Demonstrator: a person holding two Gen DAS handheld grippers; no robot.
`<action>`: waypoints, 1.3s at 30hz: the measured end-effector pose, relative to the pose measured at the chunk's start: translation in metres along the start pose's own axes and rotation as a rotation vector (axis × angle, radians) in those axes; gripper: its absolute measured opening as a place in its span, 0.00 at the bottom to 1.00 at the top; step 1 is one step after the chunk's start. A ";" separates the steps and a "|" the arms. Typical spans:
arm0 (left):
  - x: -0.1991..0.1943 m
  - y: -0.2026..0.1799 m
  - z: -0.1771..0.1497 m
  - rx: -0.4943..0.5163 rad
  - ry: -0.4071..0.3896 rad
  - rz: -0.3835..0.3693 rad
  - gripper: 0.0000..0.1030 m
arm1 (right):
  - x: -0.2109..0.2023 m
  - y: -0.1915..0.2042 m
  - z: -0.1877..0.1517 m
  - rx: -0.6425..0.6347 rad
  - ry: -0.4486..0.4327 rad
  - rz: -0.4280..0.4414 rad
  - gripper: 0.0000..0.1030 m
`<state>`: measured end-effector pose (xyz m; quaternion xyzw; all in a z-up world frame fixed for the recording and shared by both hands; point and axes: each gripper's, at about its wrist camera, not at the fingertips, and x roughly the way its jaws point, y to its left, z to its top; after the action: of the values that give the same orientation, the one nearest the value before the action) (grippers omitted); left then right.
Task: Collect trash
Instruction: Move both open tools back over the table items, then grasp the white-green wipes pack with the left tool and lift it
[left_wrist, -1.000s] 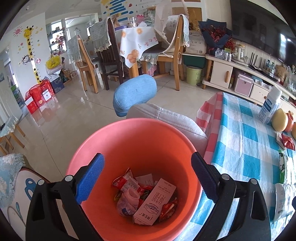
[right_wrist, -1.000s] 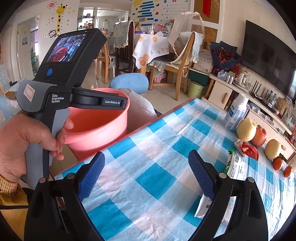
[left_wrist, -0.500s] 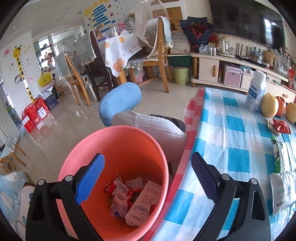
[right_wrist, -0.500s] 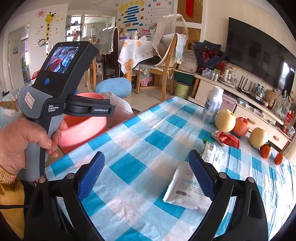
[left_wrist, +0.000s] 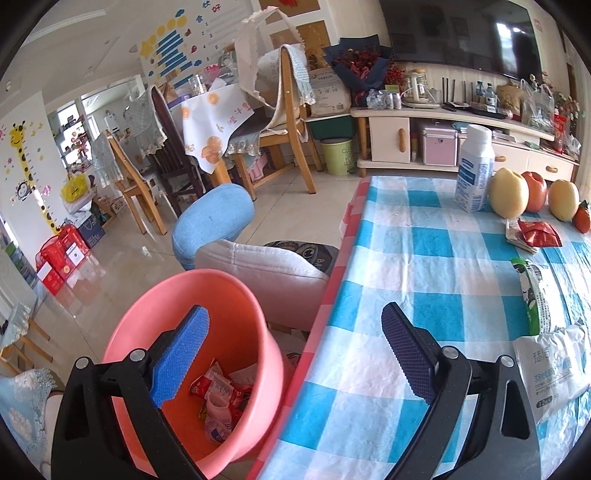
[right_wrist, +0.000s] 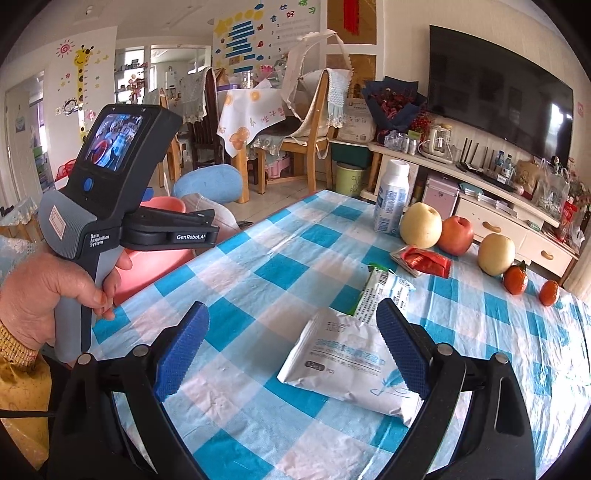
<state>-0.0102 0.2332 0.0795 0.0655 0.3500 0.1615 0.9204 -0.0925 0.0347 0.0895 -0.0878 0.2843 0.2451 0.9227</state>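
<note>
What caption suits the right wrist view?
Open right gripper hovers over a white packet on the checked tablecloth.

My right gripper (right_wrist: 291, 350) has a black plastic frame with silver pivot screws and two blue ridged finger pads (right_wrist: 181, 349). My left gripper (right_wrist: 171, 232) has a grey ribbed pistol handle, a black body marked "GenRobot.AI" and "Data Acquisition System", a blue button and a small screen. My left hand (right_wrist: 48, 291) wears a gold beaded bracelet above a mustard patterned sleeve.

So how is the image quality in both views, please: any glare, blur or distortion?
Left wrist view: strong fisheye bending, black corners; daylight glare on the floor; the bin and tablecloth are sharp. Right wrist view: same bending; window reflections on the TV; the white pack is sharp, the far room softer.
</note>
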 end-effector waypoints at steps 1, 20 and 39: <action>-0.001 -0.003 0.001 0.005 -0.003 -0.005 0.91 | -0.001 -0.004 0.000 0.012 0.000 0.004 0.90; -0.012 -0.063 -0.002 0.134 -0.029 -0.171 0.91 | -0.031 -0.081 -0.008 0.160 -0.022 -0.037 0.90; -0.009 -0.128 0.000 0.105 0.067 -0.575 0.91 | -0.039 -0.158 -0.023 0.309 0.028 -0.107 0.90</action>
<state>0.0153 0.1096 0.0548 0.0058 0.3922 -0.1222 0.9117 -0.0517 -0.1245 0.0962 0.0368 0.3265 0.1475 0.9329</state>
